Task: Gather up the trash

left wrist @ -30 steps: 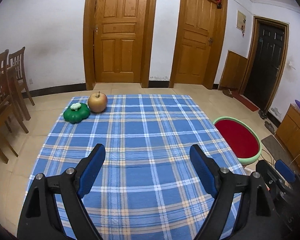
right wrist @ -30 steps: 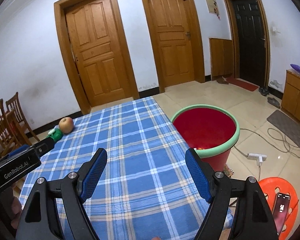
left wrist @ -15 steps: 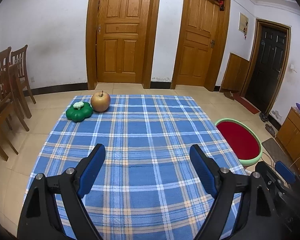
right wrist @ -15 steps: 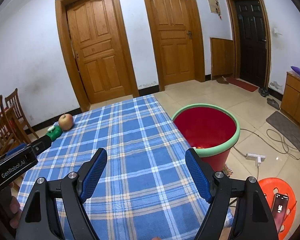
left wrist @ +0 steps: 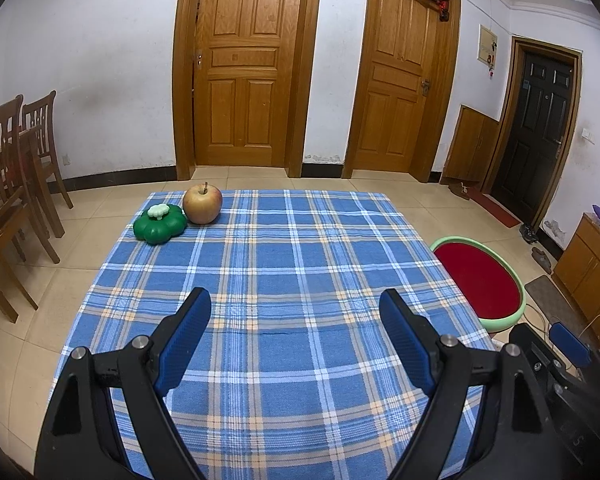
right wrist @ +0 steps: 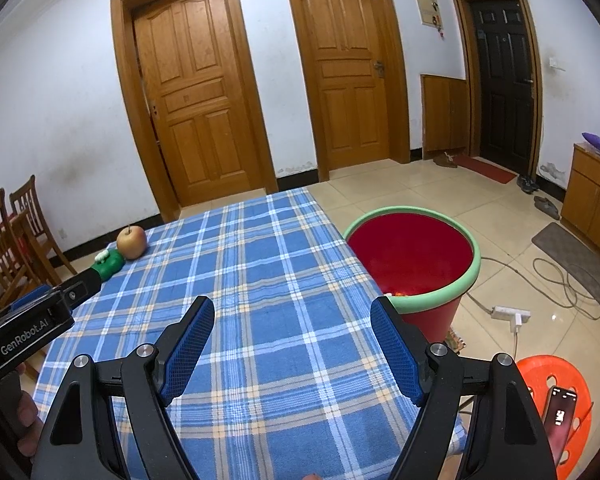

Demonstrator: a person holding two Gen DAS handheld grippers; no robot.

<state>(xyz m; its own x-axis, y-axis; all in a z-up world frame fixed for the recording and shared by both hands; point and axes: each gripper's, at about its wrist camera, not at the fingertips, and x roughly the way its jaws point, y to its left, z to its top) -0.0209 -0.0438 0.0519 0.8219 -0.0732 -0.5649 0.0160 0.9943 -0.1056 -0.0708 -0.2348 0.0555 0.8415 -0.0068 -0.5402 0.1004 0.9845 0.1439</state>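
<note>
An apple (left wrist: 202, 204) and a green flower-shaped toy (left wrist: 159, 224) with a white knob sit at the far left corner of the blue plaid tablecloth (left wrist: 284, 280); both also show in the right wrist view, the apple (right wrist: 131, 242) and the toy (right wrist: 109, 266). A red bin with a green rim (right wrist: 414, 256) stands on the floor by the table's right edge, also in the left wrist view (left wrist: 480, 284). My left gripper (left wrist: 294, 312) is open and empty over the near table. My right gripper (right wrist: 292, 318) is open and empty near the bin.
Wooden chairs (left wrist: 8, 176) stand left of the table. An orange stool with a phone on it (right wrist: 560, 396) is at lower right. A power strip and cables (right wrist: 512, 314) lie on the floor. A low cabinet (right wrist: 596, 200) stands at the right wall.
The left gripper's view has shifted slightly so the apple and toy sit a little more to the right. Both grippers stay open and empty.
</note>
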